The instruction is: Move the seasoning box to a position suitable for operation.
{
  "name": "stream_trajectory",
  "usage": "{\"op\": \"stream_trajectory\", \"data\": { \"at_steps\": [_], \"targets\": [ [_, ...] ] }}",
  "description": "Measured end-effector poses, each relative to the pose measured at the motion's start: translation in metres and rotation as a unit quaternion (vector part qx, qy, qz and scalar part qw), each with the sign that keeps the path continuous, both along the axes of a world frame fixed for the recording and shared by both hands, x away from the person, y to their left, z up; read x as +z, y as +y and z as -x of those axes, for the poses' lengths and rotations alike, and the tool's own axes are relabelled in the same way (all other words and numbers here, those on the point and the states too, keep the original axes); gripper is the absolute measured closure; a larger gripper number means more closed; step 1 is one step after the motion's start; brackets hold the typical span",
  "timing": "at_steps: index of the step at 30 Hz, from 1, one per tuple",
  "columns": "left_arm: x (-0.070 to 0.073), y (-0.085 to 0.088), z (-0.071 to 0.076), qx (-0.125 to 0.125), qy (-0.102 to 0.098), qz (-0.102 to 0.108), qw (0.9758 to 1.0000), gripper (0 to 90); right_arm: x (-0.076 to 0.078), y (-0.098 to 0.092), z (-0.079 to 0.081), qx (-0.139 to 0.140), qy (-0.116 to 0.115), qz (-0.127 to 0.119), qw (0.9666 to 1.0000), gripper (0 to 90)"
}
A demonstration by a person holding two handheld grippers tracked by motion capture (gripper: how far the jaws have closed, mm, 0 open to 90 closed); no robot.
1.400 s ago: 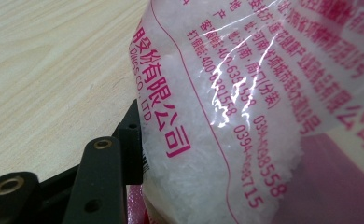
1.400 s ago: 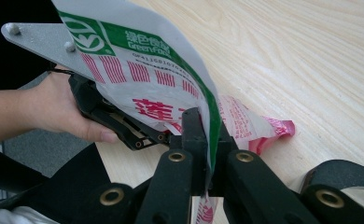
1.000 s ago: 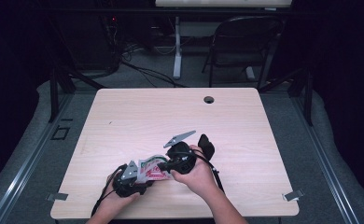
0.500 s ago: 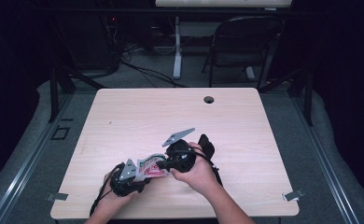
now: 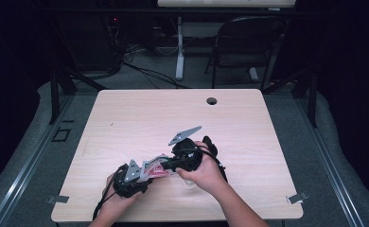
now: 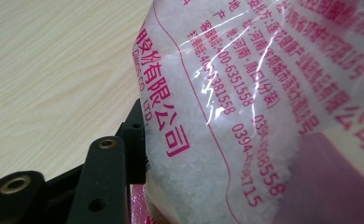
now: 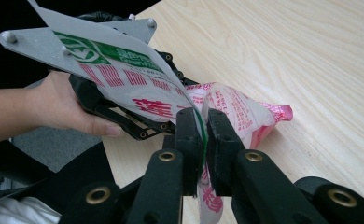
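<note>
Plastic bag (image 7: 236, 109) holds white grains; both grippers' jaws grip it, right's easing.

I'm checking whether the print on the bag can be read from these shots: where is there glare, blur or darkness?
Left gripper view: the bag sits very close, its magenta print sharp mid-frame, streaked by white glare, softer toward the right edge. Right gripper view: the jaws near the lens look soft, the table evenly lit. High view: dark surroundings, the print too small to read.

Black two-jaw gripper (image 7: 203, 154) with brass-ringed screw holes, grey three-cornered plate (image 5: 184, 135), trailing black cable (image 5: 101, 208).
</note>
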State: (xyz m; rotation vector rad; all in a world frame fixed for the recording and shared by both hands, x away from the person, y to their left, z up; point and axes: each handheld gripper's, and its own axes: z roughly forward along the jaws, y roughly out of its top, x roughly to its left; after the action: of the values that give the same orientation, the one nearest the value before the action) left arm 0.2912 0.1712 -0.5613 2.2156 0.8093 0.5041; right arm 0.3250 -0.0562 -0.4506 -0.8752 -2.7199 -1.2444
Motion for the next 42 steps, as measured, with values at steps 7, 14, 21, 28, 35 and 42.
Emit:
{"op": "stream_trajectory", "data": {
  "at_steps": [7, 14, 21, 28, 35, 42],
  "targets": [
    [0.004, 0.000, 0.002, 0.009, -0.015, -0.009, 0.9998, 53.3, 0.005, -0.005, 0.004, -0.002, -0.007, -0.014, 0.9999, 81.9],
    [0.010, -0.004, 0.002, 0.008, -0.033, -0.026, 0.9991, 53.6, 0.008, -0.009, 0.007, -0.009, -0.011, -0.017, 0.9997, 80.1],
    [0.014, -0.006, 0.000, 0.011, -0.043, -0.037, 0.9983, 53.8, 0.011, -0.016, 0.009, -0.013, -0.019, -0.023, 0.9995, 78.7],
    [0.017, -0.007, -0.002, 0.008, -0.047, -0.049, 0.9976, 53.9, 0.013, -0.020, 0.009, -0.019, -0.015, -0.028, 0.9993, 78.7],
    [0.023, -0.008, -0.004, 0.002, -0.055, -0.062, 0.9966, 54.0, 0.017, -0.022, 0.007, -0.017, -0.013, -0.019, 0.9996, 78.9],
    [0.033, -0.008, -0.009, -0.011, -0.069, -0.085, 0.9939, 54.1, 0.028, -0.021, 0.006, -0.010, -0.015, 0.005, 0.9998, 78.0]
  ]
}}
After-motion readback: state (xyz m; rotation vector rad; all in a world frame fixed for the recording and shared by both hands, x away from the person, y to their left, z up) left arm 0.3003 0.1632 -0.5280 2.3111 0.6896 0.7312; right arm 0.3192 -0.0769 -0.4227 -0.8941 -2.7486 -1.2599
